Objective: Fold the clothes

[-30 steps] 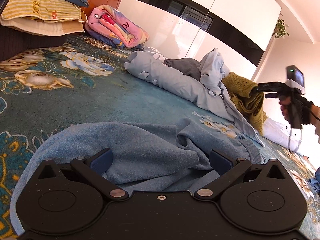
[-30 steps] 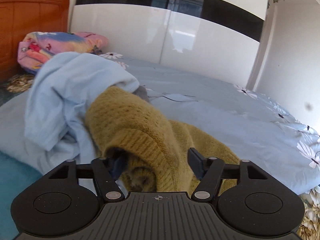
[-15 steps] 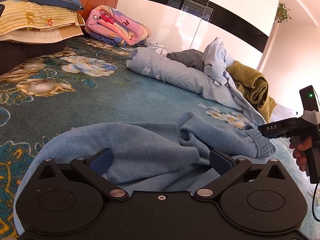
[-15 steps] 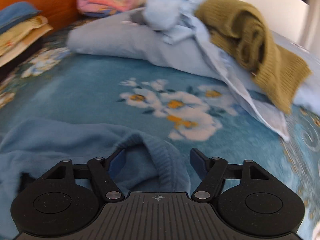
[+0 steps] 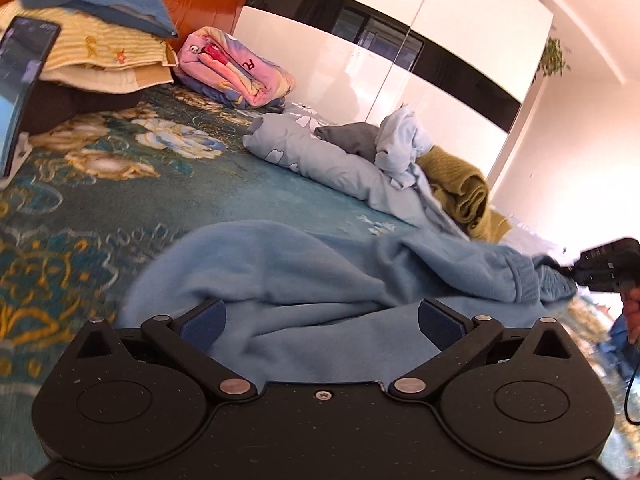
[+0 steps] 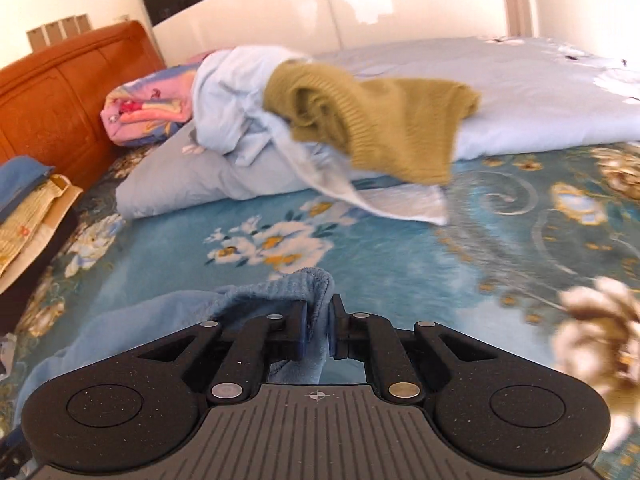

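Left wrist view: the left gripper [image 5: 322,320] stands wide open, its two blue pads well apart, with the blue fleece garment [image 5: 304,272] bunched between and ahead of them; the pads press on nothing. The garment lies crumpled on the floral bedspread [image 5: 132,200], reaching from the tongs out to the right, where its ribbed cuff [image 5: 524,280] meets the right gripper [image 5: 600,268], seen side-on with a hand [image 5: 632,312] behind it. Beyond, well clear of the tongs, a heap of unfolded clothes sits on a rolled pale quilt [image 5: 320,160].

Right wrist view: the right gripper's jaws have just been closing and now stand nearly together, pinching a ribbed edge of the same blue garment, which rises as a small fold right at the fingertips [image 6: 304,320]. The rest trails off to the left of the tongs. Ahead lies bare bedspread, then an olive knitted sweater [image 6: 384,120] draped over the quilt.

The step in hand looks like taking hold of the garment to spread it flat. Next, the left tongs probably need to close on the cloth in front of them, then both should draw apart to pull it taut.
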{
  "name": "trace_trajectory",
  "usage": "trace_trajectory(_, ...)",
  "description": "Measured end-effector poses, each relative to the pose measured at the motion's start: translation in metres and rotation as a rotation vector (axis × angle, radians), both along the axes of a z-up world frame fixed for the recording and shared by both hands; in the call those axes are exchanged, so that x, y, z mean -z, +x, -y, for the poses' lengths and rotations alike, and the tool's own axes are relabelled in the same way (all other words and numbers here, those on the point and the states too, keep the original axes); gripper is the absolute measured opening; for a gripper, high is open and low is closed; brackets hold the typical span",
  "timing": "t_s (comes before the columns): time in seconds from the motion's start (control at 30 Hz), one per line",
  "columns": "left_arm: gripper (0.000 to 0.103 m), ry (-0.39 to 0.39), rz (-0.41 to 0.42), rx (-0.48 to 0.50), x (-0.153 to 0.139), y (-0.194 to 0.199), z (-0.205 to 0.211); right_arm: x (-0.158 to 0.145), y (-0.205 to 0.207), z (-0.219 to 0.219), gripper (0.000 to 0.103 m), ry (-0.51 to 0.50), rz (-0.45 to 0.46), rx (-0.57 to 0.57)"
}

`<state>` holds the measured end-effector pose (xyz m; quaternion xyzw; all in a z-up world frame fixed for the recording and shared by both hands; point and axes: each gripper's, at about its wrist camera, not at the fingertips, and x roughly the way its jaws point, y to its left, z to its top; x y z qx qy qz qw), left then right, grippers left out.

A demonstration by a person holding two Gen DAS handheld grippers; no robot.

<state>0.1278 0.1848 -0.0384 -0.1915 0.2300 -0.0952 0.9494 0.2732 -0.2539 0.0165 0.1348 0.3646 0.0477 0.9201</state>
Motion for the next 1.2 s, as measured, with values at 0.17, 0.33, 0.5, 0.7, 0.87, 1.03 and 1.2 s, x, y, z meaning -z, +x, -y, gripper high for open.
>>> trace_trajectory(0.17, 0.102, -0.074, -0.023, 0.018, -0.002, -0.011, -0.003, -0.011, -0.055, 0.058, 0.008, -0.037, -0.004, 0.109)
trace_trajectory(0.33, 0.102, -0.092, -0.073, 0.025, -0.007, 0.006, 0.005, 0.008, -0.077, 0.111, 0.008, -0.077, -0.089, 0.266)
trace_trajectory(0.5, 0.102, 0.023, -0.07, 0.11, -0.015, 0.025, 0.037, 0.007, -0.097, 0.102, 0.022, -0.136, -0.064, 0.209)
trace_trajectory(0.7, 0.102, 0.163, -0.105, 0.201, -0.009, 0.058, 0.075, -0.008, -0.115, 0.075, 0.036, -0.179, -0.011, 0.12)
trace_trajectory(0.87, 0.099, 0.214, -0.174, 0.219, -0.003, 0.082, 0.094, 0.012, -0.101, 0.026, 0.05, -0.069, -0.054, -0.086)
trace_trajectory(1.03, 0.087, 0.277, -0.177, 0.22, -0.004, 0.087, 0.091, 0.034, -0.087, -0.014, 0.054, -0.094, -0.07, -0.162)
trace_trajectory(1.2, 0.087, 0.244, -0.166, 0.2, -0.008, 0.095, 0.081, 0.033, -0.084, -0.019, 0.011, -0.08, -0.074, -0.227)
